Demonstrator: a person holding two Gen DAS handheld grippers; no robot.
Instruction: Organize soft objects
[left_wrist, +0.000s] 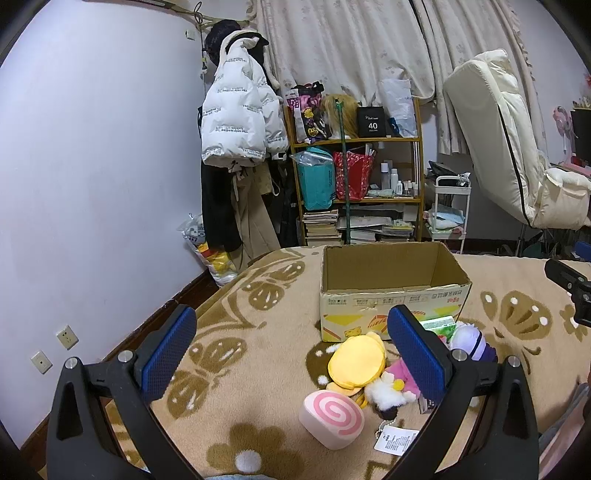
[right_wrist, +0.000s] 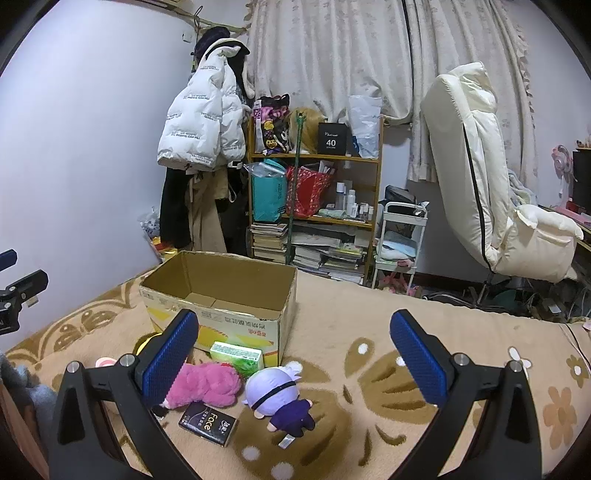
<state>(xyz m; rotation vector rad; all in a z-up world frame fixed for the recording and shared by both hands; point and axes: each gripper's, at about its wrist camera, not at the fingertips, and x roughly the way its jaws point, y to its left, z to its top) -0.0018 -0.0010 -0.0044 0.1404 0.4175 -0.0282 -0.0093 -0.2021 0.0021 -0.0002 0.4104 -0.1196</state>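
An open, empty cardboard box (left_wrist: 391, 291) stands on the beige patterned blanket (left_wrist: 258, 354); it also shows in the right wrist view (right_wrist: 221, 295). In front of it lie a yellow plush (left_wrist: 356, 363), a pink swirl roll cushion (left_wrist: 332, 415), a pink plush (right_wrist: 208, 384), a purple-haired doll (right_wrist: 277, 397), a green tissue pack (right_wrist: 238, 356) and a black "Face" packet (right_wrist: 208, 424). My left gripper (left_wrist: 291, 354) is open and empty, above the blanket left of the toys. My right gripper (right_wrist: 295, 362) is open and empty, above the doll.
A cluttered wooden shelf (left_wrist: 354, 184) with bags and books stands behind the bed. Coats (left_wrist: 236, 118) hang on the wall at left. A white cart (right_wrist: 399, 243) and a cream recliner chair (right_wrist: 491, 192) stand at right. The bed edge drops off at left.
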